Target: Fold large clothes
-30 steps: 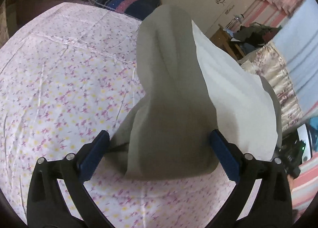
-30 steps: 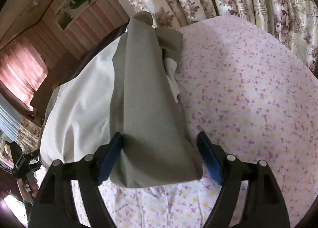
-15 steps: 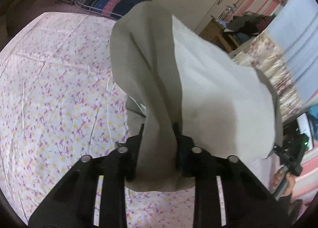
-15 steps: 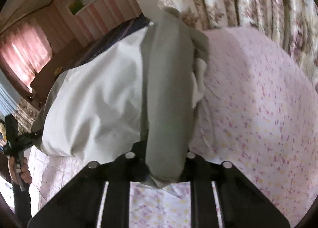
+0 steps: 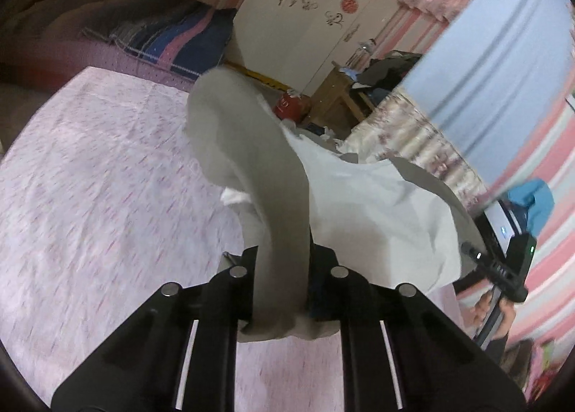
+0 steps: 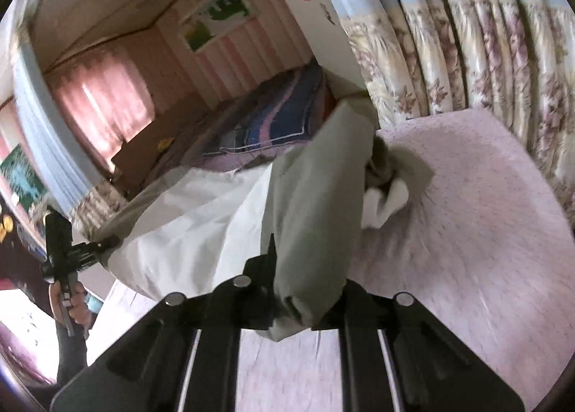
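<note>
- The left tongs [image 5: 282,264] are clamped on a bunched edge of the cloth [image 5: 251,167], their black fingers [image 5: 244,268] pressed against the fabric on both sides.
- The right tongs [image 6: 309,279] are likewise closed on another bunched edge of the same cloth [image 6: 316,196], with a folded end hanging out below the grip.
- The cloth is grey-green on one face and white on the other; between the two grips it is stretched as a broad white sheet [image 5: 377,203] held up in the air.
- From each grip a grey-green band rises forward and curves away, and a rumpled part with a white scrap [image 6: 386,203] reaches down toward the bed [image 6: 485,214].
- The bed [image 5: 90,196] carries a pink sheet with a small flower print and lies under and beside the raised cloth.
- At the far end of the bed lies a striped blue and pink blanket [image 5: 172,38].
- In the left view the right hand [image 5: 492,311] shows at the right edge, gripping its handle; in the right view the left hand [image 6: 72,304] shows at the left edge.
- A white wardrobe [image 5: 316,6] stands behind the bed, and flowered curtains [image 6: 467,52] hang along one side.
- Both views are blurred.
</note>
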The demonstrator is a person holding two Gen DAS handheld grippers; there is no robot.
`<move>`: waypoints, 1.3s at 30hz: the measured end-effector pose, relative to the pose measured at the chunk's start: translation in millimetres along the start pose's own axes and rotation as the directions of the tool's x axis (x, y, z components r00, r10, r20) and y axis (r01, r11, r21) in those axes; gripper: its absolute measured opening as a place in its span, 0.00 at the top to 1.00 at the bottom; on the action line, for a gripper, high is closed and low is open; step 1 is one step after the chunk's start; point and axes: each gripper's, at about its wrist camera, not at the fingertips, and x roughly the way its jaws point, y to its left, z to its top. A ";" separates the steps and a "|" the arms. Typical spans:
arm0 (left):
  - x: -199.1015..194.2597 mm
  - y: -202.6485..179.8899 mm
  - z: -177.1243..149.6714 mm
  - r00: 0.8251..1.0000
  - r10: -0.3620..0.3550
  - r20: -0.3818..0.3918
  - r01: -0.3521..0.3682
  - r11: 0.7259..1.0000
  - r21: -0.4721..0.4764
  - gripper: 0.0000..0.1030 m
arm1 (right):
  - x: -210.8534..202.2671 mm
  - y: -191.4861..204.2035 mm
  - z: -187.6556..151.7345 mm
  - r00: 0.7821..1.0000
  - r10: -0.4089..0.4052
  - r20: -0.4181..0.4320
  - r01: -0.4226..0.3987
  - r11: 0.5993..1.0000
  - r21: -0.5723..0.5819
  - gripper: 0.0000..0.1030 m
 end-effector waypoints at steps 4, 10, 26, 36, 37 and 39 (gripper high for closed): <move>-22.4 21.5 -67.8 0.997 0.030 -0.070 -0.032 0.999 -0.020 0.85 | -6.2 -17.1 -55.9 0.987 -0.083 -0.139 0.083 0.997 -0.006 0.84; -4.1 59.6 -116.5 0.986 0.097 -0.138 -0.108 0.991 -0.074 0.39 | -2.0 -66.8 -93.7 0.965 -0.105 -0.240 0.139 0.982 0.130 0.53; 64.1 52.3 14.4 0.958 0.175 -0.225 -0.160 0.983 0.085 0.05 | 81.8 -31.1 48.5 0.949 -0.285 -0.136 0.267 0.954 -0.138 0.39; 97.7 38.8 19.7 0.941 0.236 -0.243 -0.185 0.959 0.214 0.99 | 106.3 12.3 34.2 0.876 -0.482 0.007 0.435 0.785 -0.442 0.98; 86.1 32.9 18.9 0.954 0.230 -0.193 -0.183 0.956 0.230 1.00 | 95.4 23.1 33.5 0.872 -0.484 0.068 0.456 0.755 -0.471 0.98; 61.4 15.6 17.2 0.972 0.221 -0.077 -0.191 0.940 0.282 1.00 | 67.7 47.0 33.4 0.839 -0.495 0.228 0.535 0.673 -0.511 0.98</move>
